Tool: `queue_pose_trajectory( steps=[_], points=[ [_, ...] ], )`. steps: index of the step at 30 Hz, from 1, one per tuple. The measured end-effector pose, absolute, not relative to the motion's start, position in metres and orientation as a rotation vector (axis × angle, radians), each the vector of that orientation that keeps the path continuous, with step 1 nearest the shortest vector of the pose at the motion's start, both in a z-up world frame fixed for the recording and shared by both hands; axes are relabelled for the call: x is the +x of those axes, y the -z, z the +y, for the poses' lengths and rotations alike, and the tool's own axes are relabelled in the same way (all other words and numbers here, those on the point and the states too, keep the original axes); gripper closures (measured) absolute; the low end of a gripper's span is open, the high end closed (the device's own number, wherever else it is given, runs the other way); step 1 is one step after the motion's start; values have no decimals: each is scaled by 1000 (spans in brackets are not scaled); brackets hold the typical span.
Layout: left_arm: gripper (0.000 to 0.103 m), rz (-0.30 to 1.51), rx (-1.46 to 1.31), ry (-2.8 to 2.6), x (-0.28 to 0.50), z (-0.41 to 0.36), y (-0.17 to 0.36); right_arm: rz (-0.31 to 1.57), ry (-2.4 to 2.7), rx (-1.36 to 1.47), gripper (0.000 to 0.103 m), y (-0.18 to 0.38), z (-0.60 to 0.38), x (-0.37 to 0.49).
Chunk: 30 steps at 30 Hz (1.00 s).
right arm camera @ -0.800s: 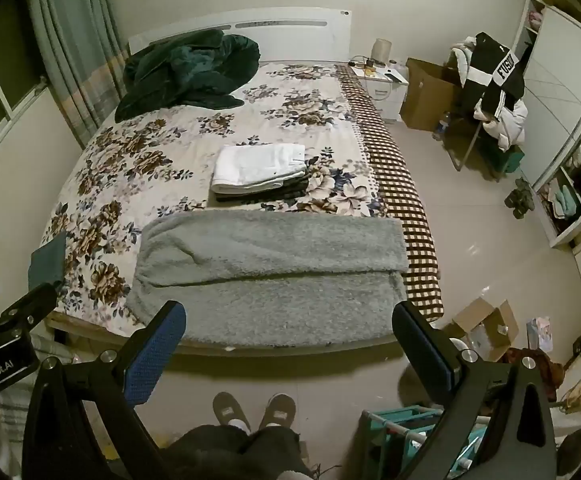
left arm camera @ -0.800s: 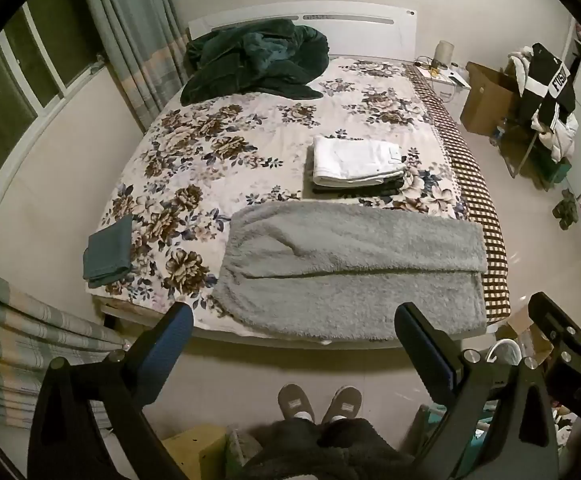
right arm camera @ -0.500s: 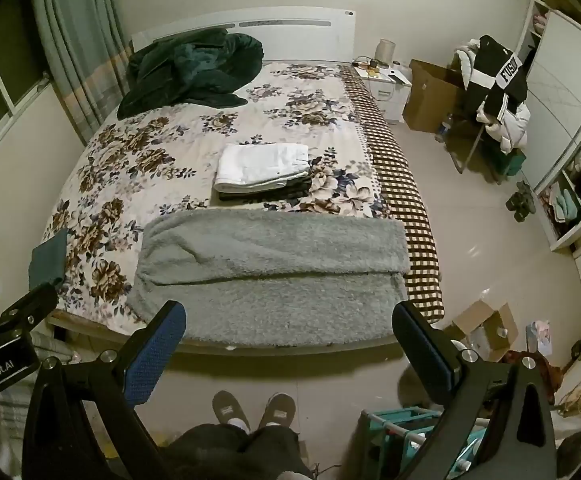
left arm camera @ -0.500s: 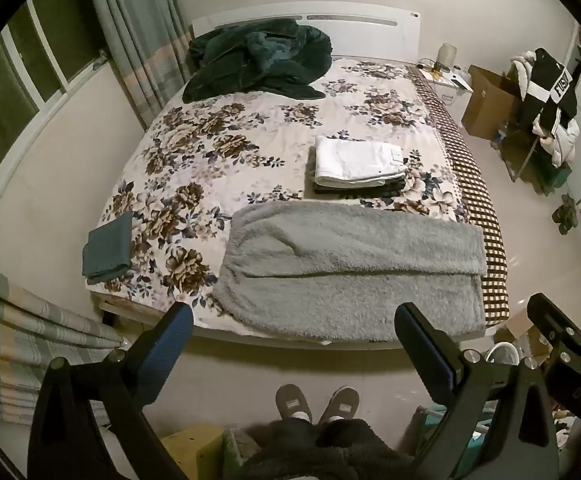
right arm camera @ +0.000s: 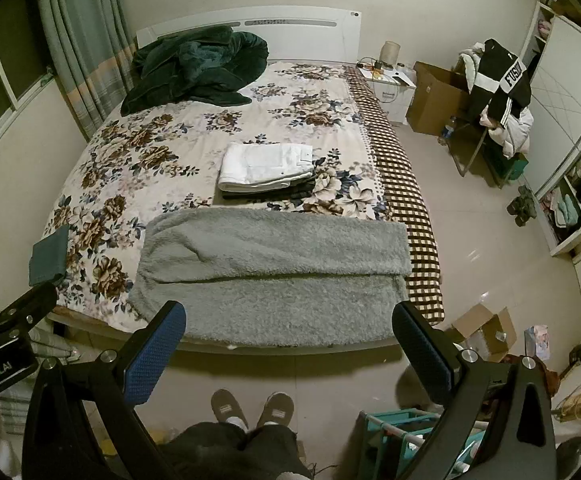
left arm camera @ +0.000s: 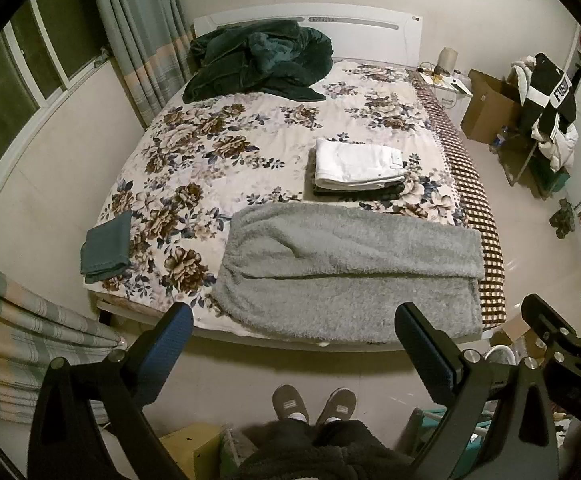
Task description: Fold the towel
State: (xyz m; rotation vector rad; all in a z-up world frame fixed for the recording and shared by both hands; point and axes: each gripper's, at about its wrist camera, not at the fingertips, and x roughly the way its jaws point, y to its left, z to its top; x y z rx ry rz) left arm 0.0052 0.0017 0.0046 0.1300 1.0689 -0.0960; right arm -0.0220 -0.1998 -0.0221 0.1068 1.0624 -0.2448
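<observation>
A fluffy grey towel (left arm camera: 350, 272) (right arm camera: 270, 272) lies folded lengthwise across the foot of the floral bed, its upper layer lapping over the lower one. My left gripper (left arm camera: 292, 328) hangs open above the floor, short of the bed's near edge, holding nothing. My right gripper (right arm camera: 288, 326) is also open and empty, held back from the towel's near edge. Each gripper shows at the side of the other's view.
A stack of folded white and dark clothes (left arm camera: 356, 168) sits mid-bed behind the towel. A small folded teal cloth (left arm camera: 106, 246) lies at the bed's left corner, a dark green blanket heap (left arm camera: 256, 60) by the headboard. A person's slippered feet (left arm camera: 314, 404) stand on the floor below.
Both cameras have shifted very slightly; the bed sits marginally lower and to the right in the views. The towel and the grippers' opening are unchanged.
</observation>
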Motion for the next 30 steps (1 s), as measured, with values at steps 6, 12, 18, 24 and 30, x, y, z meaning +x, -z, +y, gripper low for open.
queue_pose_trajectory(
  steps=[6,12,18,24,30],
  points=[
    [0,1067,126,98,3,0,-4,1062,244,105,0,22,-196,-23],
    [0,1069,124,99,4,0,-4,1064,244,103,0,23,-196,-23],
    [0,1066,119,97,3,0,-4,1063,241,106,0,22,-198,-24],
    [0,1064,118,97,1,1,-5,1064,240,102,0,21,-198,-24],
    [0,1066,114,97,1,2,-5,1063,239,104,0,21,-200,-25]
  ],
)
